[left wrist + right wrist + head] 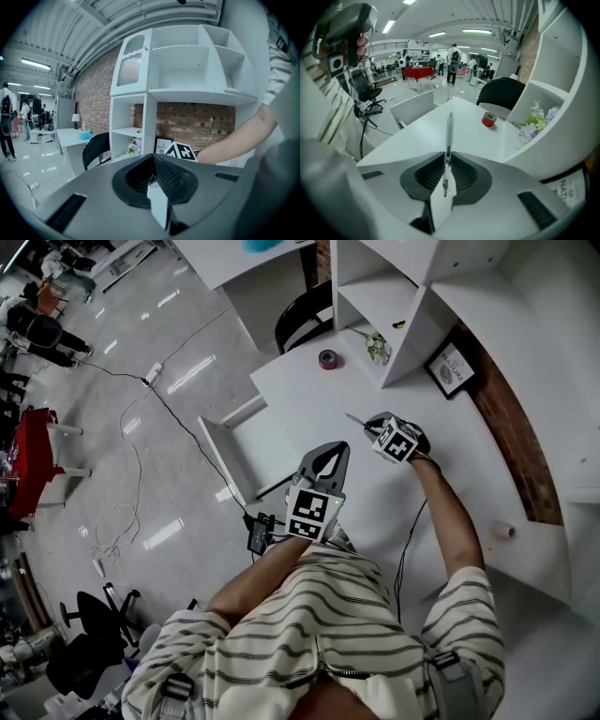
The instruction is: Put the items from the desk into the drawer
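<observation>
White desk (pixel 309 399), right tool (pixel 447 164) pinching pen (pixel 449 129), left tool (pixel 157 185) pressed together, drawer (pixel 251 451) partly hidden behind it

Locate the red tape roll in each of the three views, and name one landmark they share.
Head view: red tape roll on the white desk, upper centre.
Left gripper view: not in it.
Right gripper view: right of centre, beyond the pen.
Shared landmark: the black chair behind the desk.
</observation>
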Motion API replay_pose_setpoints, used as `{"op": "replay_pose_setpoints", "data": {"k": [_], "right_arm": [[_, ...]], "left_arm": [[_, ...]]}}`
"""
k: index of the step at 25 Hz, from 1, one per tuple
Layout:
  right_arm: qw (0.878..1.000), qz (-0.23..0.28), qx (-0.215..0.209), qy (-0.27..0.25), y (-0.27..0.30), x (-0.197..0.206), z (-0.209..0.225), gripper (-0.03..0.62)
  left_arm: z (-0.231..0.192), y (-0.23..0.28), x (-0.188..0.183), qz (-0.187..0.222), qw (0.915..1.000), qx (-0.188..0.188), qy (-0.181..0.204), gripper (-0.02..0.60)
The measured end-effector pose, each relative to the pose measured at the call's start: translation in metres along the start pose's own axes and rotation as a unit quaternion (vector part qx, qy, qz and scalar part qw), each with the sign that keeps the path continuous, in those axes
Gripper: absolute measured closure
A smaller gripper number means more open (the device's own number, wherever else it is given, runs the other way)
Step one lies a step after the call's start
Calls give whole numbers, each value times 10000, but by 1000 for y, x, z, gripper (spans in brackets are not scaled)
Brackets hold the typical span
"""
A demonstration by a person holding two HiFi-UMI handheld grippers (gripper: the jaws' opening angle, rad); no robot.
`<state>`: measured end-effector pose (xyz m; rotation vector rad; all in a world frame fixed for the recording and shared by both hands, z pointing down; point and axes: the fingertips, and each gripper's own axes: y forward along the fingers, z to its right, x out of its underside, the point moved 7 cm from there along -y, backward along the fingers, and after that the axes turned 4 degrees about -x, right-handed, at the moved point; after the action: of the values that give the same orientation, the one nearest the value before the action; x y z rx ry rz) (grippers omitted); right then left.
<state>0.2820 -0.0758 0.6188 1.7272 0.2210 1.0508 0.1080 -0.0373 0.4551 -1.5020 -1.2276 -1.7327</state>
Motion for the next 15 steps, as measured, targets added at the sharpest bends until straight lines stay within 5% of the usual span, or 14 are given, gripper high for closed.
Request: {"op": "replay_pose_setpoints", "data": {"k": [7, 15], "right_arm": [[9838, 708, 767, 1458, -22, 6, 1, 542], [9395, 1617, 1452, 2647, -53, -4, -11, 542]], "left_arm": [[3, -9, -4, 62, 9999, -55, 70, 575], [1, -16, -9, 153, 9998, -97, 67, 575]]}}
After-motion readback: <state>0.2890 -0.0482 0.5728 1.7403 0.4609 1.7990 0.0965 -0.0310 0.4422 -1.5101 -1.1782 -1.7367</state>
